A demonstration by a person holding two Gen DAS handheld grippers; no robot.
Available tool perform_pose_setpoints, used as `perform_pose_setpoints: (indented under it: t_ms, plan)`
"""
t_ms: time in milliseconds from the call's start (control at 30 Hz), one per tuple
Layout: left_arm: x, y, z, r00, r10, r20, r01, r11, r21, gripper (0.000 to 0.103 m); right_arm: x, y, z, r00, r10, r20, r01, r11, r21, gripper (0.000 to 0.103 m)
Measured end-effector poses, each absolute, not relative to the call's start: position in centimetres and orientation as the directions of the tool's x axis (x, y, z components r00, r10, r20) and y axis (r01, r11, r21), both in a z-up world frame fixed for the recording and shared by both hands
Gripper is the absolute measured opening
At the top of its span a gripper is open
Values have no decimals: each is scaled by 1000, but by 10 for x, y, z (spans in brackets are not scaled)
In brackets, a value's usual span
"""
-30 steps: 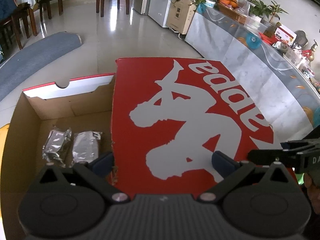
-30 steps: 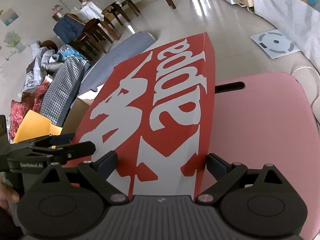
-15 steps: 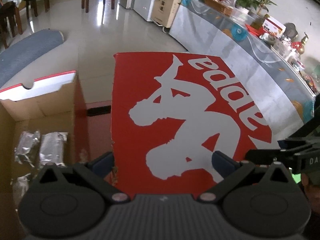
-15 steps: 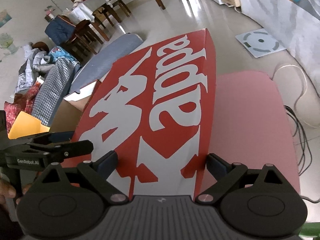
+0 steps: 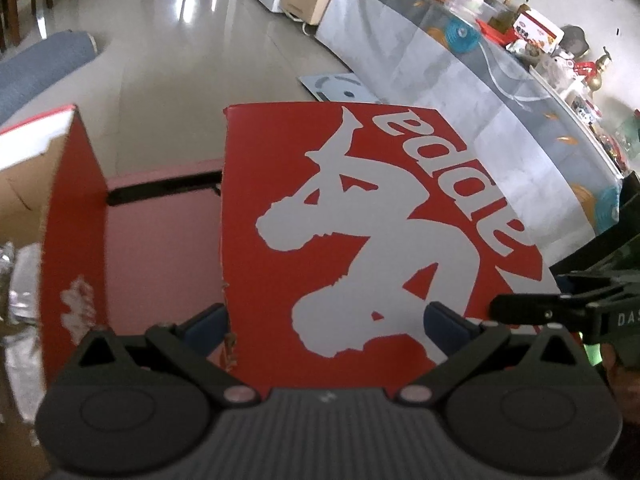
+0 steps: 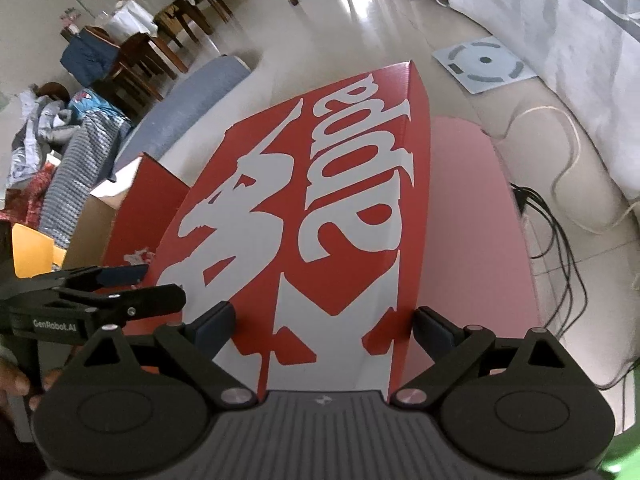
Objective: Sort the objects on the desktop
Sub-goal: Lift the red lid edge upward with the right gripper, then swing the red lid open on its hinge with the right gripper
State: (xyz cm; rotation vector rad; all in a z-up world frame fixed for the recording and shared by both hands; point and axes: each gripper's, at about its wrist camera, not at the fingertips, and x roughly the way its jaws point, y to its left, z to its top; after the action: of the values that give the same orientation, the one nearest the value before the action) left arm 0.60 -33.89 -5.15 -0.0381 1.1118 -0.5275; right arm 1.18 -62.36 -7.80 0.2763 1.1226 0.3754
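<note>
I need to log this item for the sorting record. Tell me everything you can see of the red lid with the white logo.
The red lid is a flat rectangular shoebox cover of printed cardboard, bearing a large white figure silhouette and white lettering, with a folded-down rim along its edges and a slightly frayed corner. It is tilted and held above the pink table. The left gripper and the right gripper each straddle its near end, blue pads against the edges. The open box stands to its left.

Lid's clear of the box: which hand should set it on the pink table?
Right, probably. The right gripper straddles the red lid squarely, with the pink table alongside. The left gripper sits off-centre, nearer the box.
</note>
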Motion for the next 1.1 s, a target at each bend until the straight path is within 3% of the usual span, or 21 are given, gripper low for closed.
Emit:
perform_pose_setpoints:
  t_ms: [1100]
  plan:
    - [2,-422,-113,217,-398,-891,424,861,-281,103,46,-683,-133,225,309,-924,17,947,321,96]
